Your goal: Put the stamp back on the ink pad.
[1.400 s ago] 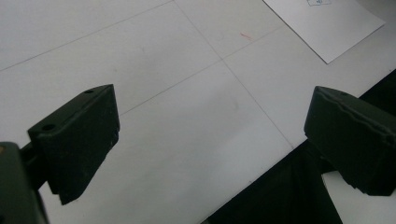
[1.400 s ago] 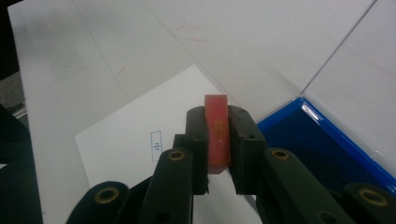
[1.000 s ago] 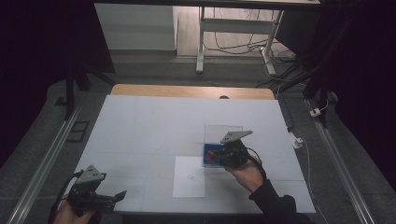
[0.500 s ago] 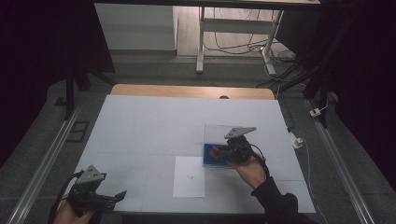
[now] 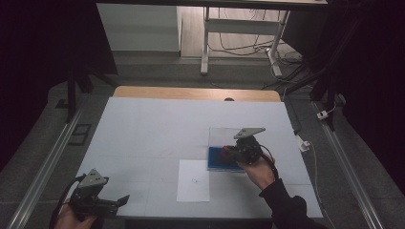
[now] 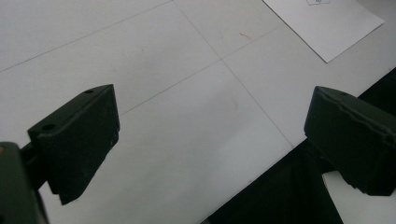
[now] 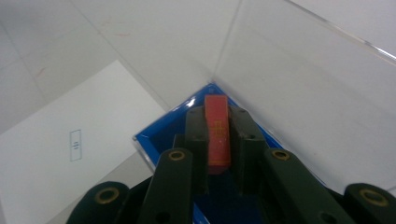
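The right tool (image 7: 218, 135) is clamped on a thin red block (image 7: 218, 133), holding it over the blue base (image 7: 156, 135) of a clear box (image 7: 299, 84). In the high view that box (image 5: 220, 136) sits at about four o'clock from the counter's (image 5: 157, 124) middle, with a white sheet (image 5: 193, 181) at its seven o'clock. The left tool (image 6: 210, 135), jaws wide apart and holding nothing, hangs over the counter's near edge at seven o'clock.

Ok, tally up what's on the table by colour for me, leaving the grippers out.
Red: 1, the small red block held between the right gripper's jaws
Blue: 1, the blue tray
White: 1, the sheet of paper
Clear: 1, the transparent box around the tray
Total: 4
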